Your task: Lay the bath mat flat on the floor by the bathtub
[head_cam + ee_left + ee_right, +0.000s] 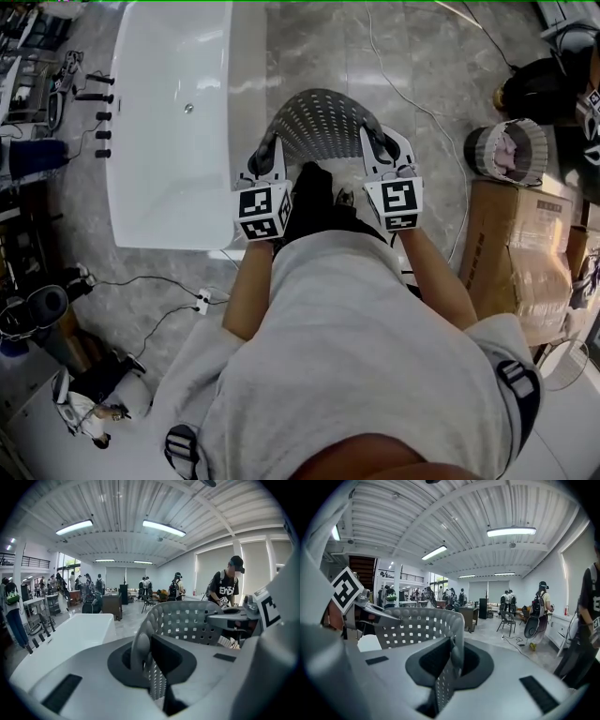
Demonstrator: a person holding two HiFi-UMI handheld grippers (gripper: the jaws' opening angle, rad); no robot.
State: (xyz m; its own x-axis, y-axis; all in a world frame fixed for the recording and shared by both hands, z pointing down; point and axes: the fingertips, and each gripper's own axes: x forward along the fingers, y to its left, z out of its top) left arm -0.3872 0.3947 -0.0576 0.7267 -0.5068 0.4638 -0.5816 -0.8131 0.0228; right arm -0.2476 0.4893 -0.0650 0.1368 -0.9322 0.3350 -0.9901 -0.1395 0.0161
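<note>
Bath mat [320, 120], one; bathtub [169, 217], one

text: none legible | shirt print [227, 591]: too blurred to read

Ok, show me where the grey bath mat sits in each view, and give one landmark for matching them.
Head view: bath mat arched at top centre, right of the bathtub.
Left gripper view: bath mat at centre, curving right.
Right gripper view: bath mat centre-left, curving left.
Landmark: the white bathtub, at left in the head and left gripper views; not clearly seen in the right gripper view.
</note>
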